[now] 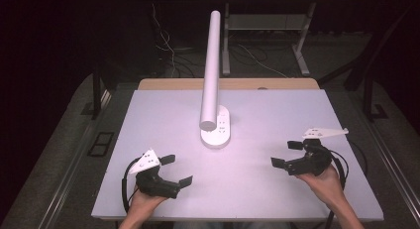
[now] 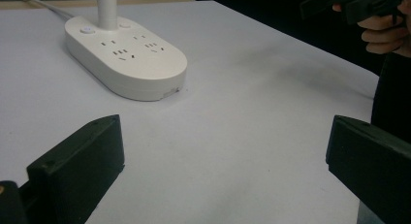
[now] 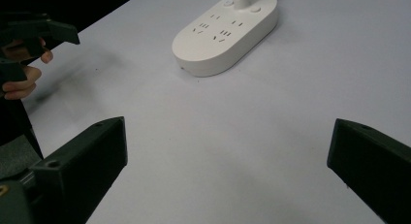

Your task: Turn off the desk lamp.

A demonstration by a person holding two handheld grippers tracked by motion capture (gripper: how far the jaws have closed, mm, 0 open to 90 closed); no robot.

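Table: a pale lilac-white table top point(image 1: 257, 189) filled the middle of the high view, its near edge at the bottom of the frame, bare apart from the lamp.
Left gripper: the left gripper point(image 1: 179, 169) sat at the lower left of the high view, held in a hand; its jaws stood wide apart with nothing between them, pointing towards the frame's centre.
Right gripper: the right gripper point(image 1: 286, 154) sat at the lower right, gripped in a hand point(image 1: 324, 182); its jaws were likewise spread wide and empty.
Jaw views: in both gripper views the two black jaws rose from the bottom corners with bare table between them.
Lamp base: the white oval lamp base point(image 1: 216, 131), with sockets on its top, stood at mid-frame, well apart from both grippers.
Lamp tube: a white lamp tube point(image 1: 213, 65) rose from it towards the upper centre.
Room: beyond the far edge a wooden strip point(image 1: 163, 84), then dark floor with cables point(image 1: 168, 48) and metal table legs point(image 1: 301, 53) at the top of the frame.
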